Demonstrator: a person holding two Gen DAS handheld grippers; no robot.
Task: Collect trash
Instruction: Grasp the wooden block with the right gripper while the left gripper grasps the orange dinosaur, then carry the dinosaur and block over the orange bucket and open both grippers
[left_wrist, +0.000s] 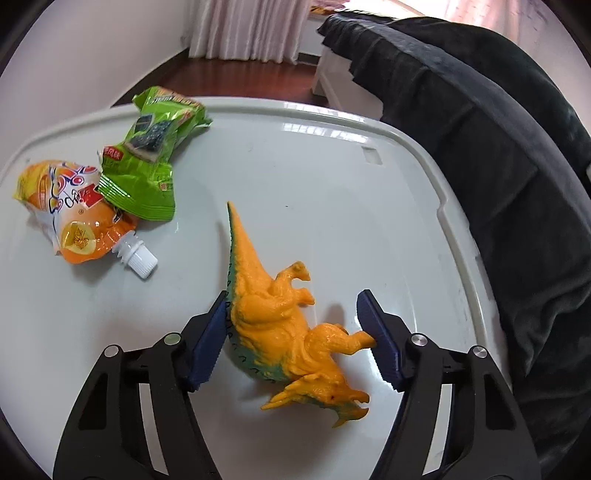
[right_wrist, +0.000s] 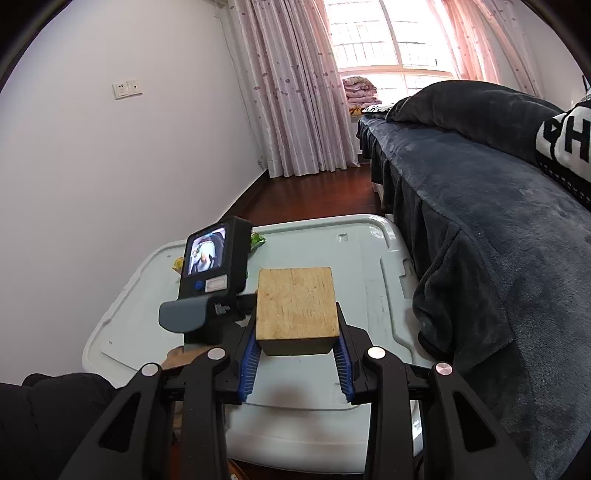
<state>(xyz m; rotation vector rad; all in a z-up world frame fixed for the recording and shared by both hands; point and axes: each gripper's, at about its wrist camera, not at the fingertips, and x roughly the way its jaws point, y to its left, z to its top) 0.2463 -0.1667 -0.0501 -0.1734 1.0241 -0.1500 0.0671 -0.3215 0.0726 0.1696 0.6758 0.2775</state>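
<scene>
While left claw (left_wrist: 291, 332) gapes astride one dinosaur (left_wrist: 291, 332), right claw (right_wrist: 297, 354) clamps one block (right_wrist: 297, 302), two wrappers (left_wrist: 147, 155).

Left gripper (left_wrist: 295, 321) jaws straddle the orange dinosaur (left_wrist: 291, 332) on the white lid (left_wrist: 332, 184).

An orange toy dinosaur (left_wrist: 291, 332) lies on a pale plastic lid (left_wrist: 332, 177). A dark-blanketed bed (right_wrist: 498, 206) stands alongside, pink curtains (right_wrist: 295, 92) behind.

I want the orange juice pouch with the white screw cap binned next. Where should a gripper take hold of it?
Grip the orange juice pouch across its neck, just behind the white screw cap, coming from above. The rigid spout points toward the open tabletop, while the green snack wrapper overlaps the pouch's far edge.
</scene>
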